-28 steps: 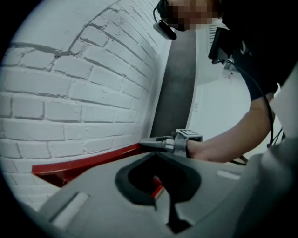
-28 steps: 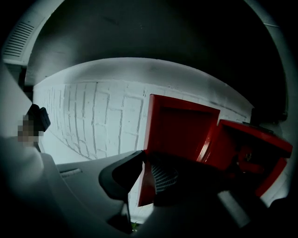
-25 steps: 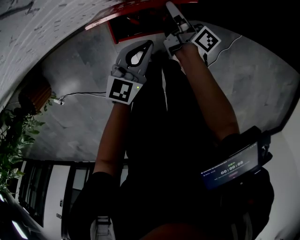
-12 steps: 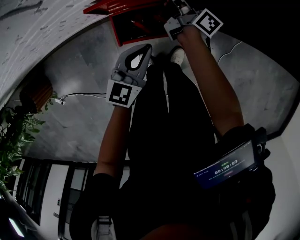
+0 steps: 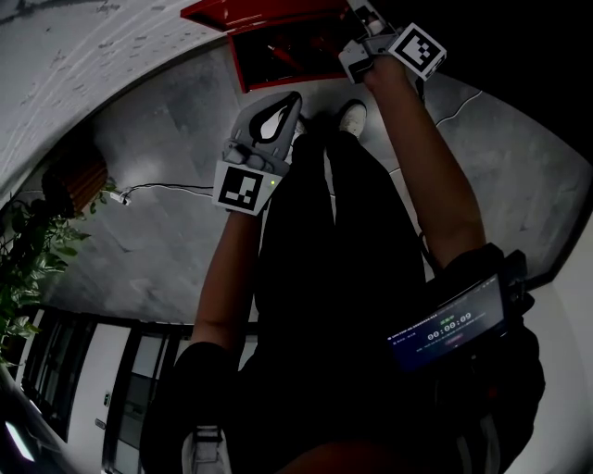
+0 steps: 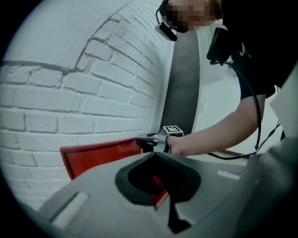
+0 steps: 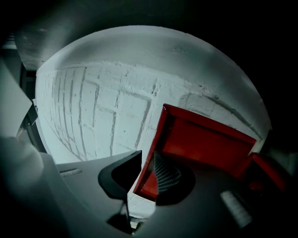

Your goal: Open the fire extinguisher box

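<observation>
In the head view we locate the red metal fire extinguisher box (image 5: 287,63) at 12 o'clock, low where the wall meets the grey stone-tile floor (image 5: 157,241). Its red flanged door (image 5: 250,11) stands swung out at 11 o'clock of the box. We take this panel to be the door, though the frame is dim there.

The right gripper (image 5: 359,14) reaches to the box's 1 o'clock corner. In the right gripper view its jaws are opening. The door's left edge, near the lower corner, stands between them, close against the ribbed pad on the right. The door's upper rim runs from 12 toward 3 o'clock, and its left edge drops toward 6 o'clock. The white brick wall (image 7: 107,107) spreads bare from 9 to 12 o'clock of that edge.

The left gripper (image 5: 292,100) hangs near the frame's centre, pointing to 1 o'clock, well apart from the box. In the left gripper view its jaws are together, tips meeting, with nothing held. We see only a patch of red through the hollow behind the tips. There the door lies along the wall at 9 o'clock, with the right gripper at its 3 o'clock end.

A white shoe (image 5: 352,113) stands on the floor just below the box, between the two grippers. A black cable (image 5: 167,188) crosses the floor at 9 o'clock of the left gripper. A green leafy plant (image 5: 28,268) sits at the frame's 9 o'clock edge, well apart.
</observation>
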Action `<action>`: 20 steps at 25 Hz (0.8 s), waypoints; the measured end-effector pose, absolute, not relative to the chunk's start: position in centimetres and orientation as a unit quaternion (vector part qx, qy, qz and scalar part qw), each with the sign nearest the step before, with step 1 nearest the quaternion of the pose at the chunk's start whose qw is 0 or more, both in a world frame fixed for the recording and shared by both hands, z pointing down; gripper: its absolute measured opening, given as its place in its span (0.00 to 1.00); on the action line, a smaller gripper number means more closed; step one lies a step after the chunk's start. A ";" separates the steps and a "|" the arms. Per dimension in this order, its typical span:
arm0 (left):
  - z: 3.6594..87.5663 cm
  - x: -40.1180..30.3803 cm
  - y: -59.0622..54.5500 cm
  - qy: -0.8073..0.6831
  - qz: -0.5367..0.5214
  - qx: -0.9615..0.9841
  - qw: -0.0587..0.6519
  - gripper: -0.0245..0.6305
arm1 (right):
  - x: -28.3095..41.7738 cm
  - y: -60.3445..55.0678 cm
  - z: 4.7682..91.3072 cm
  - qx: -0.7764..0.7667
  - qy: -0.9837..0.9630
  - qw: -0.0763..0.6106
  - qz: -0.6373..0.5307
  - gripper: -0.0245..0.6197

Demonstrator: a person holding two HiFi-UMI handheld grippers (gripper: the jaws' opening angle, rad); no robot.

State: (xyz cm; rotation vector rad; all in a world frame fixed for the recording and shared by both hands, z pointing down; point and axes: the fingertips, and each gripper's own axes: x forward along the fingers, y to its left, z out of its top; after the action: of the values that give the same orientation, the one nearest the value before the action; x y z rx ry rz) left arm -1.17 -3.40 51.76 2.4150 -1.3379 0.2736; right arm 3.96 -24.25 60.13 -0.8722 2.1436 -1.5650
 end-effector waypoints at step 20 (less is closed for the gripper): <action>32.5 1.6 0.6 -0.434 0.034 0.894 0.106 0.04 | 4.7 -4.6 31.1 -0.114 0.981 -0.004 -0.156 0.05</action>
State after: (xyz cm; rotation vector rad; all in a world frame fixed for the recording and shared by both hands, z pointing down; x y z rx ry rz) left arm 1.57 0.62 32.52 2.6328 -1.2785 0.0995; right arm 4.68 -4.59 31.10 -0.3591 3.0901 -0.4900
